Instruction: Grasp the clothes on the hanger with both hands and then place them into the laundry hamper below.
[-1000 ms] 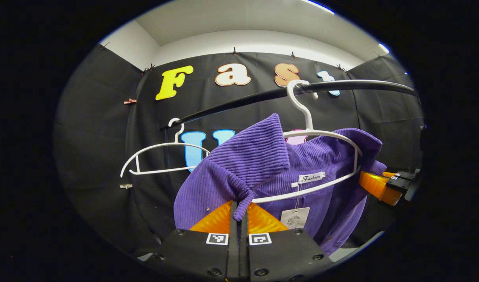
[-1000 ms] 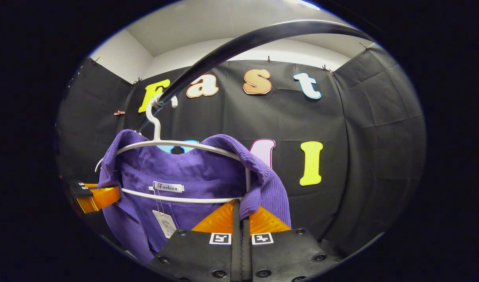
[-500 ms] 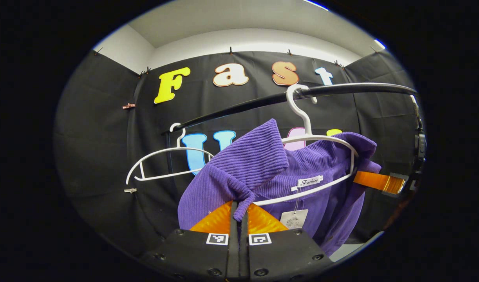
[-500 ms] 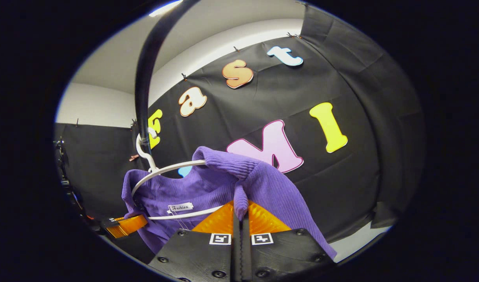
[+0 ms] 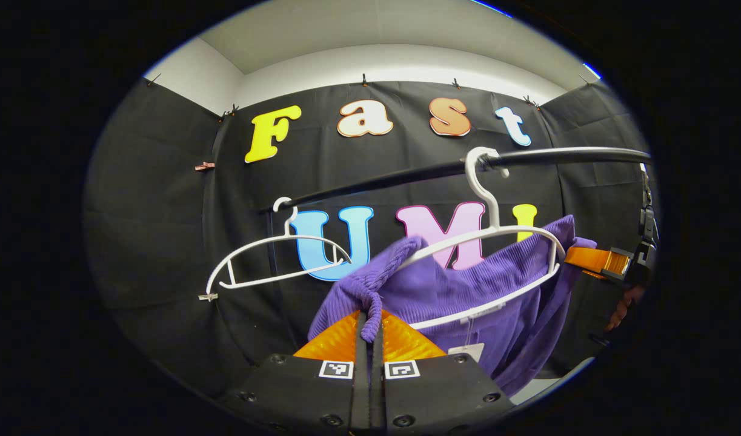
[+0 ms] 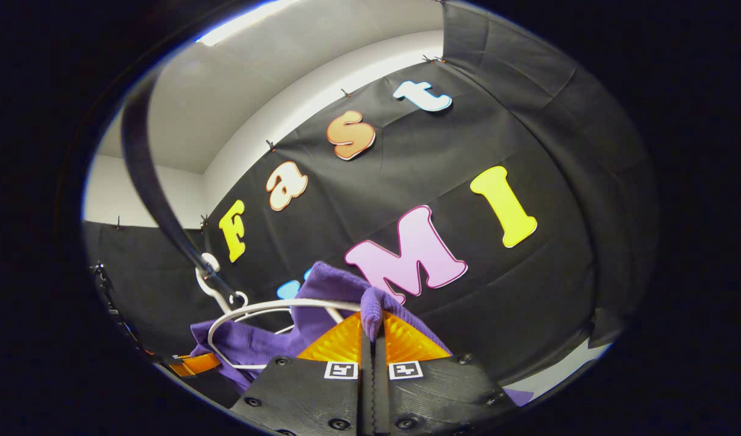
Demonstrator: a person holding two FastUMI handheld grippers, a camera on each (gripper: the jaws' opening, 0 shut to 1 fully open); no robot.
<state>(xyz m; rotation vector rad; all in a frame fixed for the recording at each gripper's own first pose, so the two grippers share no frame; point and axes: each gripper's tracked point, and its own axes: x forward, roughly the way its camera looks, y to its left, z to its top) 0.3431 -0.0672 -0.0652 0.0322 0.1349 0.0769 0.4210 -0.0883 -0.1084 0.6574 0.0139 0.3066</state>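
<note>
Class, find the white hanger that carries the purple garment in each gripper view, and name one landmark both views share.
Left gripper view: the white hanger sits right of centre, hooked on the black rail.
Right gripper view: it sits at lower left, under the same rail.
Shared landmark: the purple garment, pinched by both grippers.

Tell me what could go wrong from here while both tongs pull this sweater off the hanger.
The purple sweater is partly draped through the white hanger, so it may snag and drag the hanger along the black rail. Each tongs, left and right, pinches only a small fold of knit, which could slip out.
</note>
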